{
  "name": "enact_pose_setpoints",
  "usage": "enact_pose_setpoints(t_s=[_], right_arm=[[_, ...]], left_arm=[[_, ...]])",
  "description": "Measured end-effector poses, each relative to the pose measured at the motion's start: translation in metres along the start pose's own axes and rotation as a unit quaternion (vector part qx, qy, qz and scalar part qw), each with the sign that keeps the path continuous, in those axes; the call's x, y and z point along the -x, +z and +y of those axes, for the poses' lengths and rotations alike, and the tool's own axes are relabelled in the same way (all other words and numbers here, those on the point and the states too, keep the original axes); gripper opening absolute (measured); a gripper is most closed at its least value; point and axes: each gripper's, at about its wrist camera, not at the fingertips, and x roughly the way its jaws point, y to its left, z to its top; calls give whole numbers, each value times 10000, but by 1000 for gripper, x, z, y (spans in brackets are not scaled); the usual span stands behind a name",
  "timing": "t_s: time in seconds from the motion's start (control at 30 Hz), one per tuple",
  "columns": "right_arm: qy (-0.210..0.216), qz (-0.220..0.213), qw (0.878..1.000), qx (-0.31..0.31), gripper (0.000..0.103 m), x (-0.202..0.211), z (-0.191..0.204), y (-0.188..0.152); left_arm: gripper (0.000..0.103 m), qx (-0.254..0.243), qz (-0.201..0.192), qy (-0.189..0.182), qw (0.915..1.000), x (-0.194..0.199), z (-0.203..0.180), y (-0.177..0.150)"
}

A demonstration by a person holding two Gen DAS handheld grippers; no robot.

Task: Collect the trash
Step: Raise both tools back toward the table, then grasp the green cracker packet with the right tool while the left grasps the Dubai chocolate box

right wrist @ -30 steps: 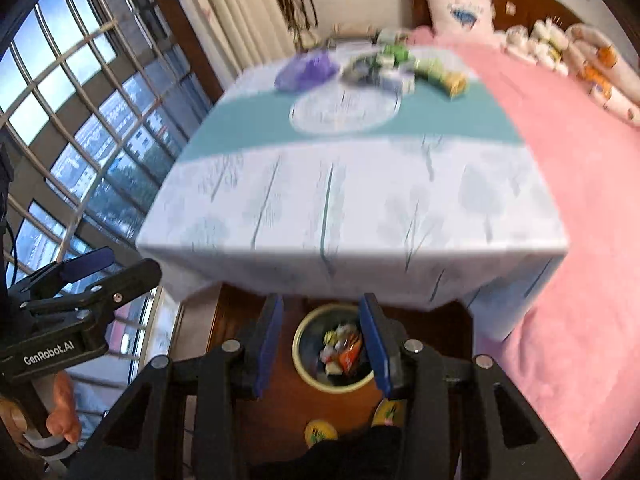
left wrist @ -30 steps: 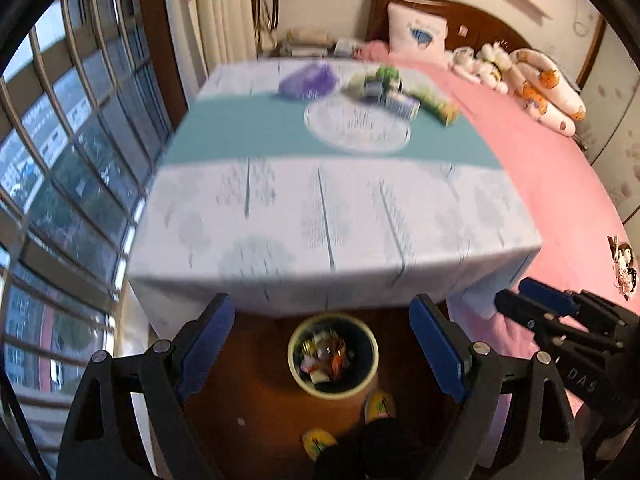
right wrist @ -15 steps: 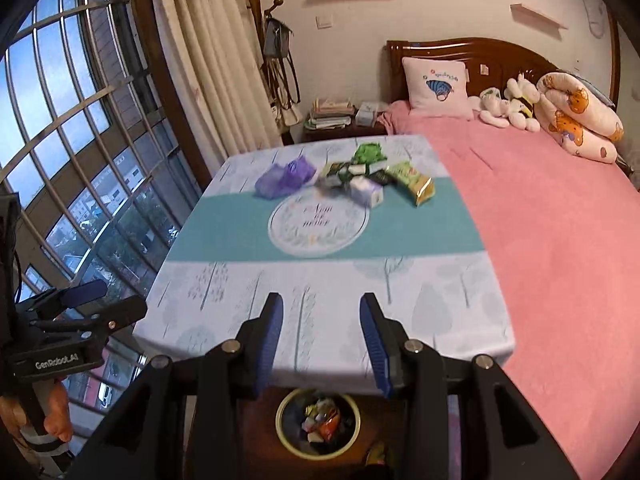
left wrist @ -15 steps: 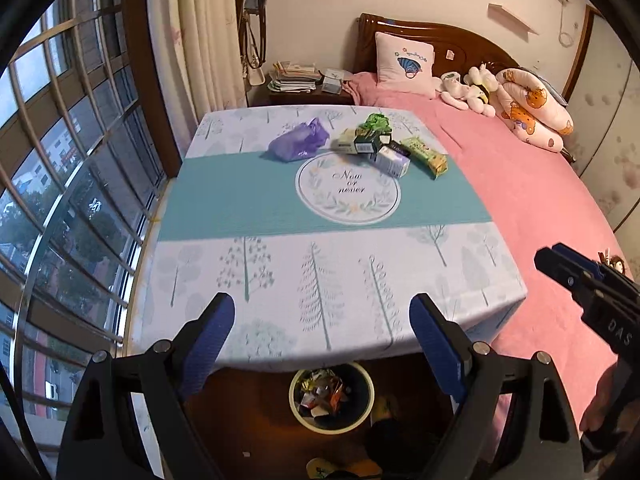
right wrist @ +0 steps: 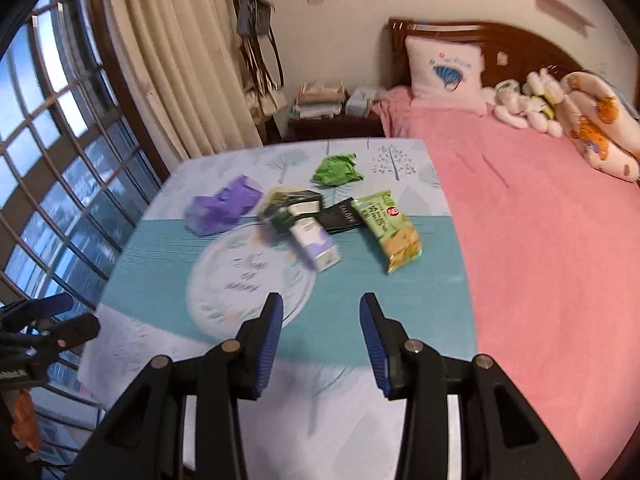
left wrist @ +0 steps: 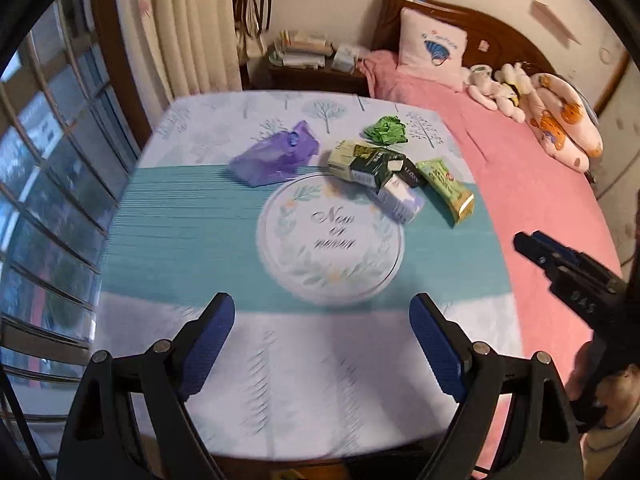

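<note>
Several pieces of trash lie at the far side of the cloth-covered table [left wrist: 180, 240]: a purple bag [left wrist: 276, 156], a crumpled green paper [left wrist: 386, 131], a green and black carton [left wrist: 360, 160], a white and purple carton [left wrist: 398, 198] and a green snack packet [left wrist: 446, 190]. The right wrist view shows the same purple bag [right wrist: 222, 210], white and purple carton [right wrist: 316, 246] and snack packet [right wrist: 390, 232]. My left gripper [left wrist: 322, 344] hangs open over the near half of the table. My right gripper [right wrist: 322, 344] is also open, empty, short of the cartons.
A pink bed [right wrist: 540, 220] with a pillow and soft toys borders the table's right edge. A barred window [right wrist: 48, 160] and curtains run along the left. A nightstand with books [right wrist: 320, 104] stands behind the table. A hand holds the right gripper [left wrist: 528, 242].
Both grippers have moved forward from the table's near edge to over its top. The trash bin on the floor below has dropped out of view. The trash looks closer.
</note>
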Motion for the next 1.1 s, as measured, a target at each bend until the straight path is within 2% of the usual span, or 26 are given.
enact_pose_setpoints(t_s=[0.1, 0.2, 0.3, 0.47, 0.8, 0.83, 0.93, 1.1], right_arm=[[-1, 218, 9996, 195, 40, -39, -23, 25], [-77, 502, 9974, 502, 40, -87, -42, 49], [-80, 740, 9947, 713, 40, -123, -54, 59], [-23, 1194, 9882, 960, 40, -177, -62, 64], [245, 1474, 9849, 879, 38, -210, -78, 63], [281, 1473, 9847, 891, 33, -211, -79, 63], [371, 1408, 9847, 955, 22, -210, -79, 65], [477, 1368, 9847, 965, 16, -210, -77, 69]], left_arm=[[88, 264, 262, -85, 9993, -42, -16, 38], [88, 783, 576, -270, 9949, -87, -25, 74], [88, 1179, 753, -388, 9894, -122, -28, 98], [88, 1740, 976, -567, 9783, -165, -24, 120], [88, 3001, 1345, -998, 9391, -235, 0, 131], [88, 3120, 1372, -1060, 9341, -241, 1, 131], [88, 3279, 1400, -1152, 9271, -252, 1, 131], [88, 3479, 1462, -1294, 9170, -271, -2, 135]])
